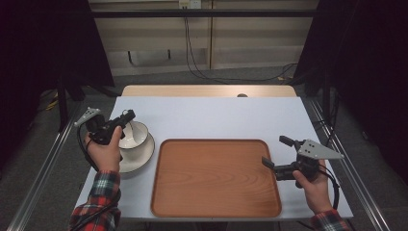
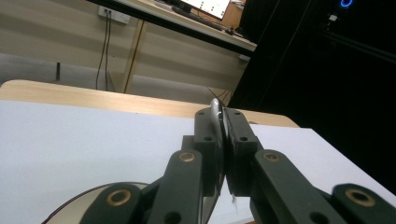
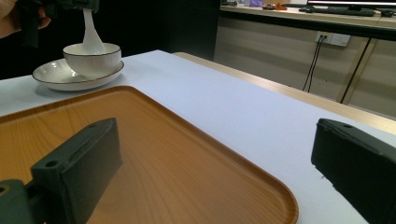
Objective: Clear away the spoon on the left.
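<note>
Two grippers are in my hands at a white-topped table (image 1: 211, 113). At the left of the high view, my left gripper (image 1: 129, 115) hangs over a white bowl (image 1: 135, 135) that sits on a white plate (image 1: 144, 156). In the left gripper view its black jaws stand almost together, pinching a thin white edge between the pads. From the right gripper view, in the upper left of the frame, that edge reads as the handle of a white ceramic spoon (image 3: 90, 35), its scoop resting down inside the bowl (image 3: 92, 58). The pinch itself is small and shadowed there, so I take the grip as firm rather than certain.

My right gripper (image 1: 275, 151) waits at the right edge of the wooden tray (image 1: 216, 178), jaws spread wide with nothing between them.

The step in hand looks like lifting the spoon out of the bowl. To do it well, I would keep the pinch steady and raise the handle straight up until the scoop clears the rim. Tilting early could drag the bowl across the plate or let the smooth ceramic slip through the pads. Only once clear would I carry it sideways toward the tray.
</note>
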`<action>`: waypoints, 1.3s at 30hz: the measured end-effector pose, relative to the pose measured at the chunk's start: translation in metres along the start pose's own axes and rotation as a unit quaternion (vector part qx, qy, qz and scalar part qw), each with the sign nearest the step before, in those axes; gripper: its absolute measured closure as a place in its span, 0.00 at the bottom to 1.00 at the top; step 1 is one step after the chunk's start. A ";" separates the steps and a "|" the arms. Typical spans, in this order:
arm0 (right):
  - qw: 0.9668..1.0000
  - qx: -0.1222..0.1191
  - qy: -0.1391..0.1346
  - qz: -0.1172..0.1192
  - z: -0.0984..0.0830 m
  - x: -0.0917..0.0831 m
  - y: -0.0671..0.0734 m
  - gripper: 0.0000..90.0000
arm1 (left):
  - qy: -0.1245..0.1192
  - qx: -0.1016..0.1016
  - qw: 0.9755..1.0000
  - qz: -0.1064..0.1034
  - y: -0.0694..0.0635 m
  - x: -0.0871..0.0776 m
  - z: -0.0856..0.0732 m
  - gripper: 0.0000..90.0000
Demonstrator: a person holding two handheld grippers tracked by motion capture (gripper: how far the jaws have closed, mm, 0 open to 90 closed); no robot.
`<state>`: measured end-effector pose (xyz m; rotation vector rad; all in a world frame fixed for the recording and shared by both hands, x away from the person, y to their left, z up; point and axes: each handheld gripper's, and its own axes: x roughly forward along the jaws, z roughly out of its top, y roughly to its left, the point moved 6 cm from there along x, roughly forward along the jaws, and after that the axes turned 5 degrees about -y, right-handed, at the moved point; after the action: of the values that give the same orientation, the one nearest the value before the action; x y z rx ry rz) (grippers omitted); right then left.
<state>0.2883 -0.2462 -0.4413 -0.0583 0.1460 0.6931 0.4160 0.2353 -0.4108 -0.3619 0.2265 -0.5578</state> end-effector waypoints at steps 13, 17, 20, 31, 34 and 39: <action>1.000 0.005 0.001 -0.002 -0.001 0.003 -0.001 0.01 | -0.004 0.001 1.000 -0.017 -0.010 -0.006 0.020 0.94; 1.000 0.004 0.007 0.008 -0.002 0.002 0.001 0.00 | -0.004 -0.003 1.000 -0.024 -0.015 -0.005 0.023 0.94; 1.000 0.003 0.006 0.004 -0.002 0.002 0.001 0.00 | -0.002 -0.004 0.999 -0.032 -0.018 -0.003 0.024 0.94; 1.000 -0.001 0.009 0.006 -0.003 0.003 0.003 0.00 | 0.007 -0.001 0.998 -0.062 -0.042 0.005 0.027 0.94; 1.000 0.000 0.009 0.004 -0.004 0.004 0.003 0.00 | 0.012 -0.001 0.998 -0.069 -0.047 0.007 0.027 0.94; 1.000 0.001 0.012 0.010 -0.004 0.003 0.003 0.00 | 0.015 0.000 0.996 -0.083 -0.056 0.011 0.025 0.95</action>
<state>0.2883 -0.2421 -0.4457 -0.0632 0.1700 0.7130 0.4063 0.1920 -0.3676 -0.3753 0.2273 -0.7282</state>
